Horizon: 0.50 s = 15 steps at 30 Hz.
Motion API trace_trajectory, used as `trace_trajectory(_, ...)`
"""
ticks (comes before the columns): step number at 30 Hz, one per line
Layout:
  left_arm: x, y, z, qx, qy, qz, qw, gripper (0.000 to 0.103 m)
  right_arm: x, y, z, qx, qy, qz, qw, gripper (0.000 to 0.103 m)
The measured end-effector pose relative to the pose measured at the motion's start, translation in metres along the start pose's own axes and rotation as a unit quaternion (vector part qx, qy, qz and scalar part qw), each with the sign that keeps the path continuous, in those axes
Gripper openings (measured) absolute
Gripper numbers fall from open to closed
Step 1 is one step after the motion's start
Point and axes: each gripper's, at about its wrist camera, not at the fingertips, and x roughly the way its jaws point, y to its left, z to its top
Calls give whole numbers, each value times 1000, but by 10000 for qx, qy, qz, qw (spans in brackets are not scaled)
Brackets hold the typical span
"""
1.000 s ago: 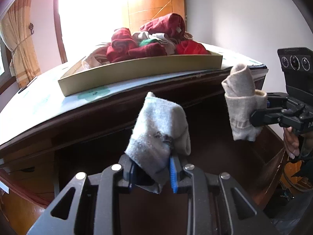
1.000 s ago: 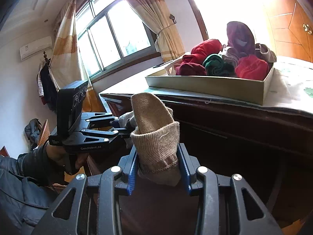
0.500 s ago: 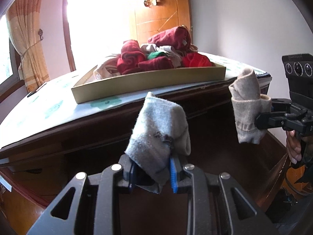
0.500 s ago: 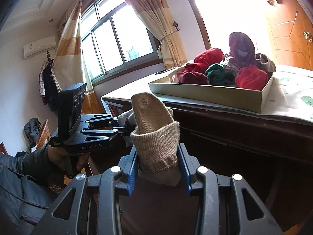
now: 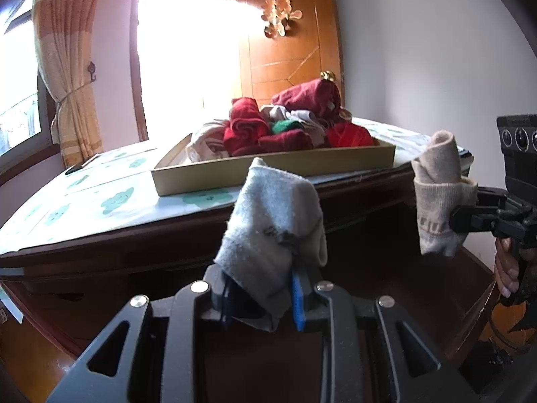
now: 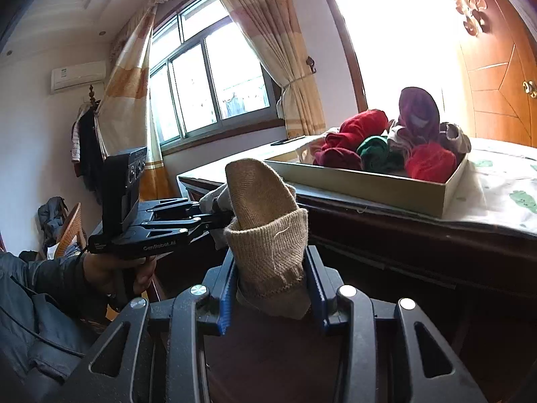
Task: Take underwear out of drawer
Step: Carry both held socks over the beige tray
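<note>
The left gripper (image 5: 261, 299) is clamped on a rolled grey bundle (image 5: 273, 225), which stands up out of the blue pads and hangs in the air in front of the dark wooden cabinet; in the right wrist view the same gripper (image 6: 214, 216) reaches in from the left with a hand (image 6: 114, 270) on its grip. Behind it, on the worktop (image 5: 100, 194) with its cloud-print cover, sits a shallow cardboard tray (image 5: 268, 171) heaped with rolled red, green and pale garments (image 5: 285, 127). To the right, the right gripper (image 6: 270, 294) is closed on a rolled beige bundle (image 6: 265, 211), likewise held clear of the furniture and level with the worktop edge. The two bundles are near each other but apart. The drawer itself cannot be made out with certainty; only dark wood shows below the worktop. Judgement: both pieces appear already lifted out, so extraction is done for this pair; remaining is setting them down, most likely in the tray, which is already well filled. Whether more remains in the drawer cannot be told.
</note>
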Motion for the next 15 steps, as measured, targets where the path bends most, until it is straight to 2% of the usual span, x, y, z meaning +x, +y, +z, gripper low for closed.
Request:
trace_trajectory(5, -4, 3, 2, -85, -180, 71, 9998, 25, -6, 1, 2, -27, -191, -22, 9998, 40)
trace_trajectory(15, -6, 2, 4, -97, -274, 118, 9995, 25, -13, 2, 4, -61, -384, -122, 9992, 40)
